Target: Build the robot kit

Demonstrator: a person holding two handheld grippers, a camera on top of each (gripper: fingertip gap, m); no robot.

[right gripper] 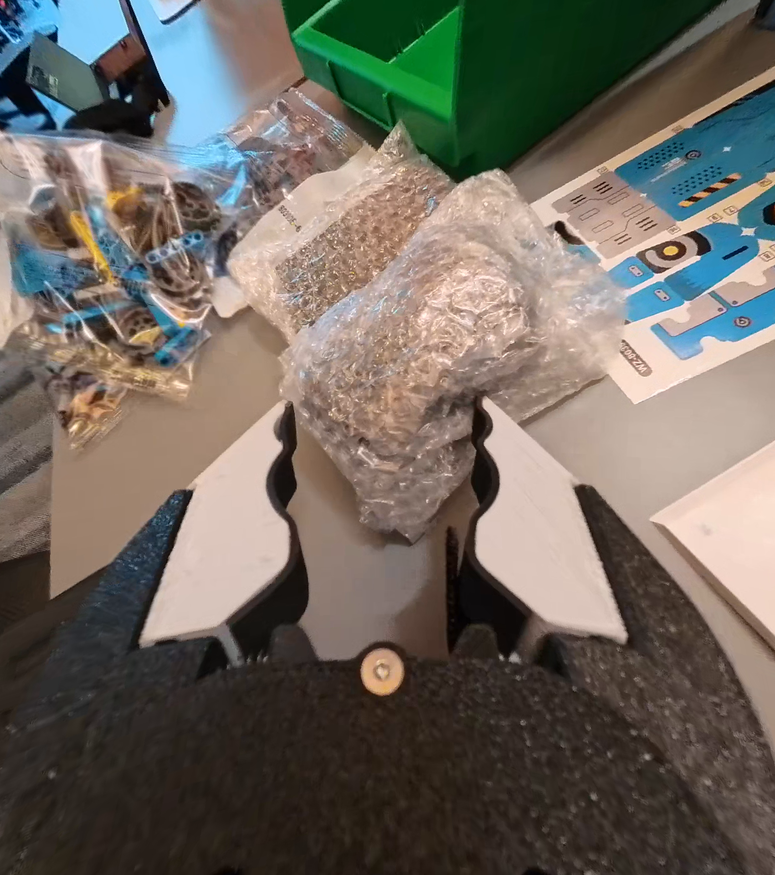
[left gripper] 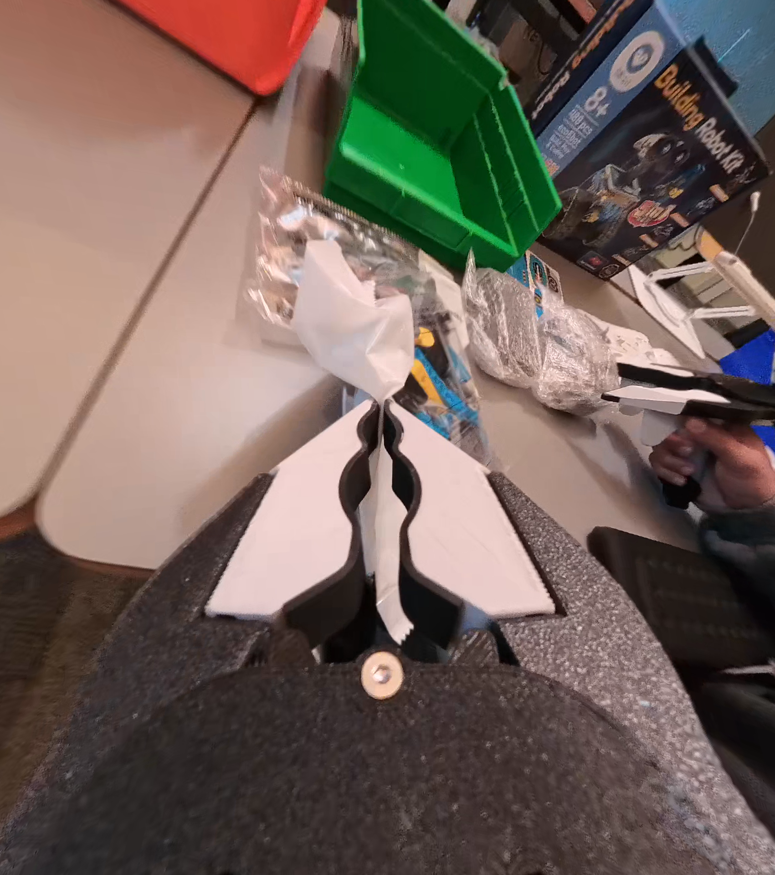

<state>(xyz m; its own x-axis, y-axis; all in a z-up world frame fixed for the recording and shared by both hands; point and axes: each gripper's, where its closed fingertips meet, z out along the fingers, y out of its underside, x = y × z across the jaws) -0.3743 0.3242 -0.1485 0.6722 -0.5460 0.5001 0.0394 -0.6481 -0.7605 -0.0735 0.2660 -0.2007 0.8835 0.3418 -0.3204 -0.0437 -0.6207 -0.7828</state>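
My left gripper (left gripper: 381, 406) is shut on a crumpled white plastic bag (left gripper: 357, 326). The bag's serrated end runs back between the jaws. Just behind it lies a clear bag of blue and yellow parts (left gripper: 428, 379), which also shows in the right wrist view (right gripper: 106, 265). My right gripper (right gripper: 383, 405) is open, its fingers on either side of the near end of a bubble-wrapped packet (right gripper: 423, 341) on the grey table (right gripper: 376, 582). I cannot tell if they touch it. That gripper also shows in the left wrist view (left gripper: 612, 386), held by a hand (left gripper: 716, 459).
A second bubble-wrapped packet (right gripper: 343, 227) lies behind the first. A green bin (right gripper: 470, 71) stands at the back, a red bin (left gripper: 234, 33) farther left. A printed kit box (left gripper: 650, 156) is behind the green bin. A blue sticker sheet (right gripper: 707, 227) and a white booklet (right gripper: 754, 568) lie on the right. My hands' fingertips stand some 30 cm from each other.
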